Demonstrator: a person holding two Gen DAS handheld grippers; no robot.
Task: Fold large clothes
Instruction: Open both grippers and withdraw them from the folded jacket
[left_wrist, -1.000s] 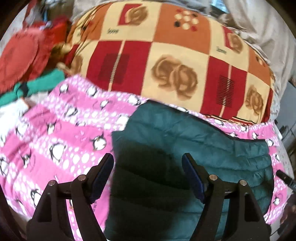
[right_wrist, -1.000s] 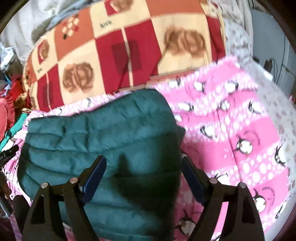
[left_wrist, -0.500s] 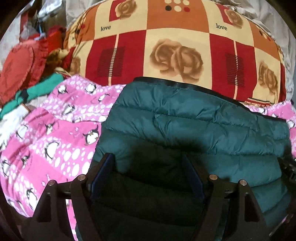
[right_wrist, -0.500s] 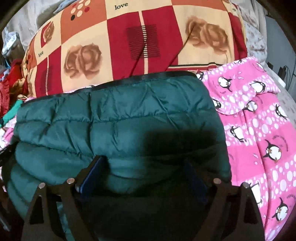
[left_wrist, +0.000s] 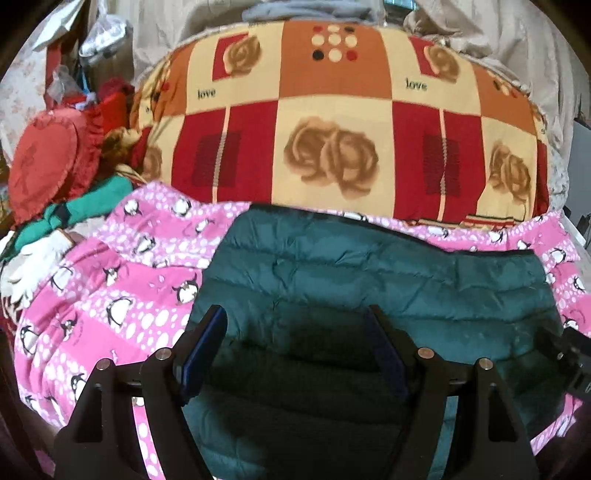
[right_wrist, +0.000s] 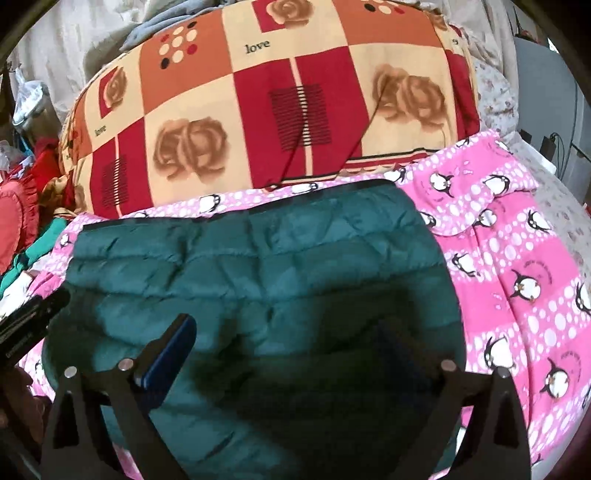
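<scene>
The teal puffer jacket (left_wrist: 369, 295) lies on the pink penguin blanket (left_wrist: 122, 295), below the quilt at 12 o'clock. Left tongs (left_wrist: 295, 347) and right tongs (right_wrist: 288, 350) gape wide, empty. Grip both near corners evenly before folding.

Ahead of the left gripper (left_wrist: 295, 332) the teal quilted jacket (left_wrist: 369, 288) lies flat and low, and past it the checked rose-print pillow (left_wrist: 332, 140) rises as a wall closing off the far side. To the gripper's left the pink penguin blanket (left_wrist: 110, 295) offers open, soft ground, ending at a heap of clutter: a red frilled cushion (left_wrist: 44, 162) and green cloth (left_wrist: 92, 199). On its right the other tool's black tip (left_wrist: 569, 350) stands close. The right gripper (right_wrist: 288, 339) has the same pillow (right_wrist: 277, 110) blocking ahead; to its right the blanket (right_wrist: 517, 277) lies unobstructed out to the bed's edge.
</scene>
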